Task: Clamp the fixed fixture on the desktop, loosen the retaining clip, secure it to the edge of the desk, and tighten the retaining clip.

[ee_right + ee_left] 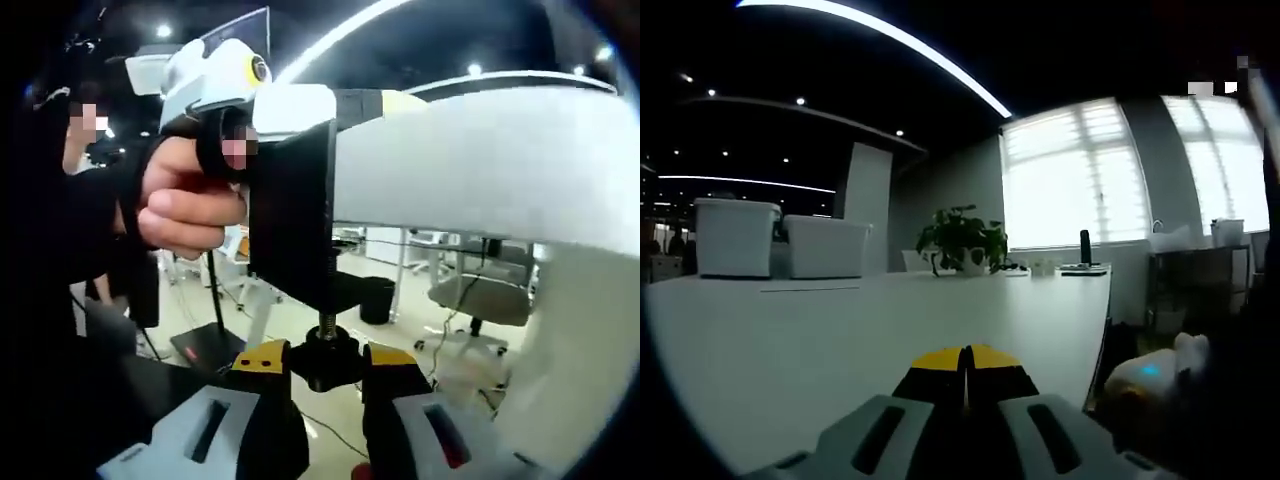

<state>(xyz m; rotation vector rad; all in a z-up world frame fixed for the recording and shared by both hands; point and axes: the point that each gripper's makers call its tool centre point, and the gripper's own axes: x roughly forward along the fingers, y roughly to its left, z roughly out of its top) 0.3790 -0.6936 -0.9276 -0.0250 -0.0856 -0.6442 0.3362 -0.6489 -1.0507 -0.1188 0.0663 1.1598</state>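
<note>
At centre of the right gripper view, the black fixture (292, 215), already hung on the bench edge (470, 165), which runs as a thick white band across the upper right of the frame. Below it, the threaded stem and round black retaining clip knob (324, 362), low in the frame, caught between the yellow-tipped fingers of the right gripper (322, 360), narrowed around it, touching or very nearly so. To the left, a person's hand (185, 205) holding the other gripper (235, 85) up against the fixture's upper left. So, by the look of it: fixture placed on the edge, tightening of the clip in hand or about to begin; how firmly seated, impossible to tell. In the left gripper view, the left gripper (964, 365) at bottom centre, fingers closed tip to tip with nothing visible between them, over the white bench top (840, 330); farther off, white bins (735, 235) at left, a potted plant (962, 240) mid-frame, bright windows (1090, 175) at right.
</note>
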